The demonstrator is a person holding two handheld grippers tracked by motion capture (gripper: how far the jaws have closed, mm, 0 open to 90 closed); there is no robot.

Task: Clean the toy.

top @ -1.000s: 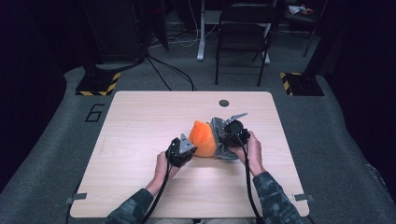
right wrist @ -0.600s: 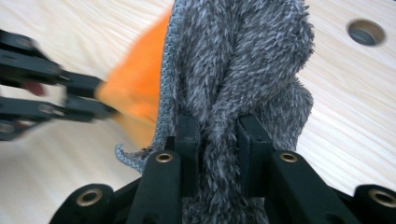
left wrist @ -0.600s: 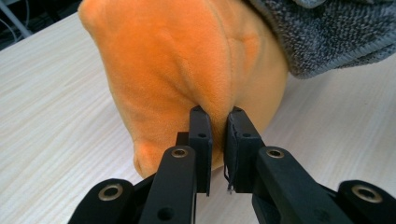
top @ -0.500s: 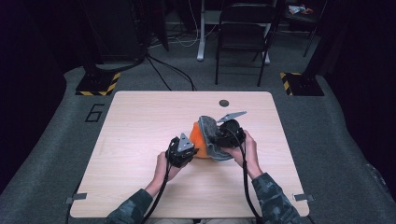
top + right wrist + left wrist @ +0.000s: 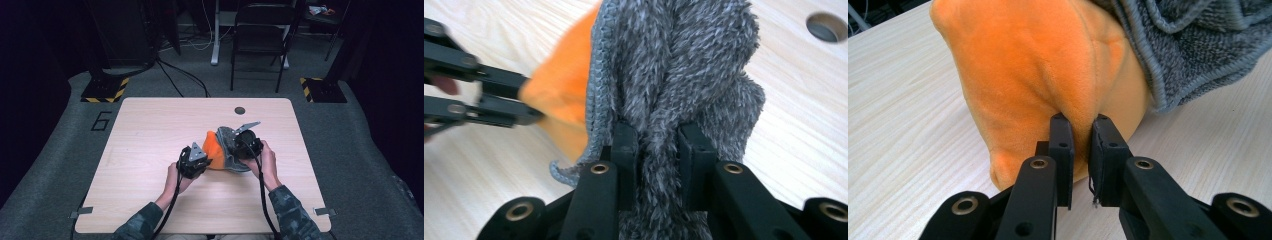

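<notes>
An orange plush piece [image 5: 214, 148] lies near the middle of the wooden table [image 5: 150, 130], partly tucked inside a fuzzy grey cloth [image 5: 231, 145]. My left gripper [image 5: 1080, 150] is shut on a fold of the orange plush [image 5: 1038, 70], pinched tight between its pads. Seen from above, that left gripper [image 5: 202, 161] sits at the plush's near left side. My right gripper [image 5: 658, 150] is shut on a thick bunch of the grey cloth [image 5: 684, 65], with the orange plush [image 5: 561, 95] showing at its left. From above, the right gripper [image 5: 239, 146] is against the cloth's right side.
A small round hole [image 5: 240, 110] sits in the table near its far edge. A dark chair [image 5: 260, 35] and cables stand on the floor beyond the table. Black and yellow striped floor plates [image 5: 106, 90] lie at the far left and right.
The right gripper has pulled the grey cloth leftward and up over the orange plush, covering more of it. The left gripper has stayed in place on the plush.
</notes>
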